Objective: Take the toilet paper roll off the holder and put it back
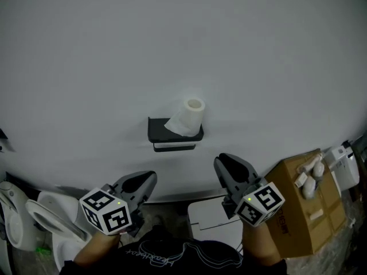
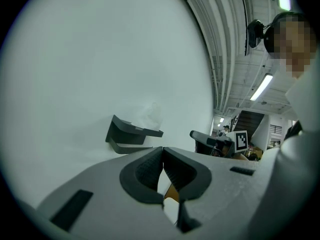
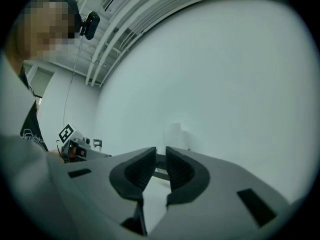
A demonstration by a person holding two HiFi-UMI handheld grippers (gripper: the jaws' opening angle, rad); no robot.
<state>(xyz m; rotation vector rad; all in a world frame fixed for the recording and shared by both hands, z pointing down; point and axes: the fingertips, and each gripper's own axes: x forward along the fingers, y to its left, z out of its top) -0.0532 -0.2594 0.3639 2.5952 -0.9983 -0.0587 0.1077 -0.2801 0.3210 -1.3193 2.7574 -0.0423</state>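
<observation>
A white toilet paper roll stands upright on the black wall holder, with a loose sheet hanging over the shelf's front. In the left gripper view the holder is ahead to the left, and the roll is a pale blur on it. My left gripper is below and left of the holder, shut and empty, its tips touching. My right gripper is below and right of the holder. Its jaws stand nearly closed, with a narrow gap and nothing between them. Both grippers are well short of the wall.
The white wall fills most of each view. A white toilet stands at the lower left. A white lidded bin is below the holder. A cardboard box with white items on top sits at the right.
</observation>
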